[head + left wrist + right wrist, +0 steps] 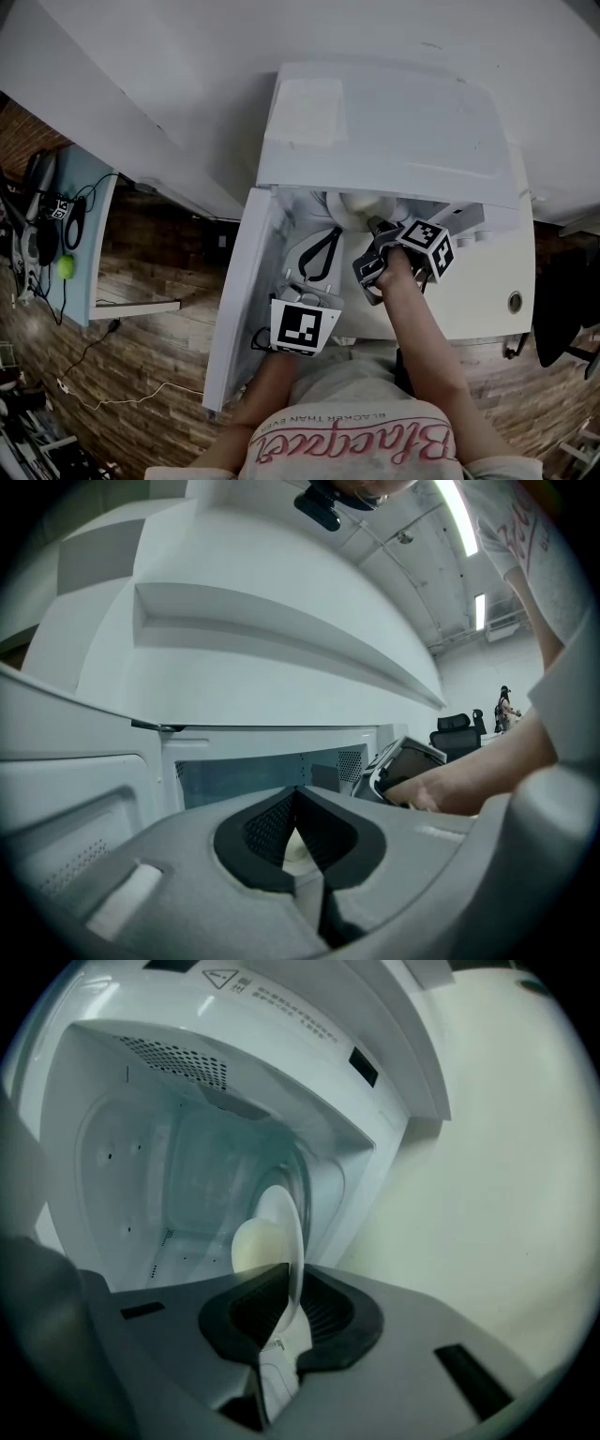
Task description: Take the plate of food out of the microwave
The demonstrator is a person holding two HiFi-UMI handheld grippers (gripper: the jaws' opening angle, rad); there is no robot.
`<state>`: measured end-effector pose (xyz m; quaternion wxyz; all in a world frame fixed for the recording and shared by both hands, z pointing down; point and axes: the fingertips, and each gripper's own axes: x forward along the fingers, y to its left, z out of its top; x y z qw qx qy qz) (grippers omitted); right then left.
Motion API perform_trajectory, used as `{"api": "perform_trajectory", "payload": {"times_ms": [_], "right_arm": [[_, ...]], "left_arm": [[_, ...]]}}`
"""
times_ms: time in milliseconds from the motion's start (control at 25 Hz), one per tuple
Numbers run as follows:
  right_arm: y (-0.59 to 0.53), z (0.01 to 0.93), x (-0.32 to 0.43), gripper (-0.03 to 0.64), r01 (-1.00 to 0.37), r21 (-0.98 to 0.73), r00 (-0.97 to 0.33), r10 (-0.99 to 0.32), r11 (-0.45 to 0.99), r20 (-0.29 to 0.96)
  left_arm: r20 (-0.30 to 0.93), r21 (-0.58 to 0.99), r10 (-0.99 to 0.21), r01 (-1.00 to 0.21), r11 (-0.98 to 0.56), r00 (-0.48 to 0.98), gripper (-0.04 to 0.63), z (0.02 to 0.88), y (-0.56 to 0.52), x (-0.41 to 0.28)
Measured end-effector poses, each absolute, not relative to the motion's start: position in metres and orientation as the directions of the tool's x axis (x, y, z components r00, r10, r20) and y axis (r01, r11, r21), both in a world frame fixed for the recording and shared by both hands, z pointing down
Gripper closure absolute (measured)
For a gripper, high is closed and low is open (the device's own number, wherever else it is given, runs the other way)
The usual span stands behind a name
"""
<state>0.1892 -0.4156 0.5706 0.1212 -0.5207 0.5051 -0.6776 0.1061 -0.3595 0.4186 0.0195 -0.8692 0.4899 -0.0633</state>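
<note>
The white microwave (375, 122) stands with its door (239, 291) swung open to the left. Inside, a white plate (281, 1222) carries a pale rounded piece of food (251, 1246). My right gripper (286, 1283) reaches into the cavity and is shut on the plate's near rim, which runs edge-on between the pads. In the head view this gripper (380, 228) sits at the cavity mouth, touching the plate (361, 208). My left gripper (332, 234) hangs lower, just in front of the opening beside the door. Its jaws meet at the tips (296, 794) and hold nothing.
The microwave rests on a white cabinet (478, 300) with a round fitting at its right. A desk with cables and a green ball (66, 267) stands far left over a wooden floor. A black chair (562, 300) is at the right edge.
</note>
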Motion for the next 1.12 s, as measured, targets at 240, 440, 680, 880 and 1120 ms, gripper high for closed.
{"api": "perform_trajectory", "payload": {"times_ms": [240,440,680,880,1120], "right_arm": [[-0.414,0.567,0.189,0.583,-0.284,-0.875,-0.439,-0.758,-0.392,0.482],[-0.412,0.563,0.188,0.592,-0.236,-0.915,-0.451,-0.797,-0.328,0.402],[-0.407,0.562,0.189,0.597,-0.189,-0.943,-0.447,-0.831,-0.274,0.332],[-0.400,0.563,0.191,0.597,-0.169,-0.951,-0.442,-0.843,-0.257,0.307],[-0.390,0.562,0.192,0.597,-0.167,-0.958,-0.438,-0.853,-0.232,0.283]], "left_arm": [[0.087,-0.088,-0.851,-0.847,-0.524,0.518,0.591,0.419,-0.355,0.109],[0.084,-0.082,-0.851,-0.847,-0.525,0.519,0.591,0.420,-0.349,0.111],[0.084,-0.068,-0.847,-0.845,-0.530,0.524,0.591,0.422,-0.339,0.113],[0.074,-0.041,-0.848,-0.848,-0.529,0.525,0.591,0.419,-0.330,0.111],[0.073,-0.013,-0.843,-0.845,-0.534,0.532,0.591,0.420,-0.319,0.111]]}}
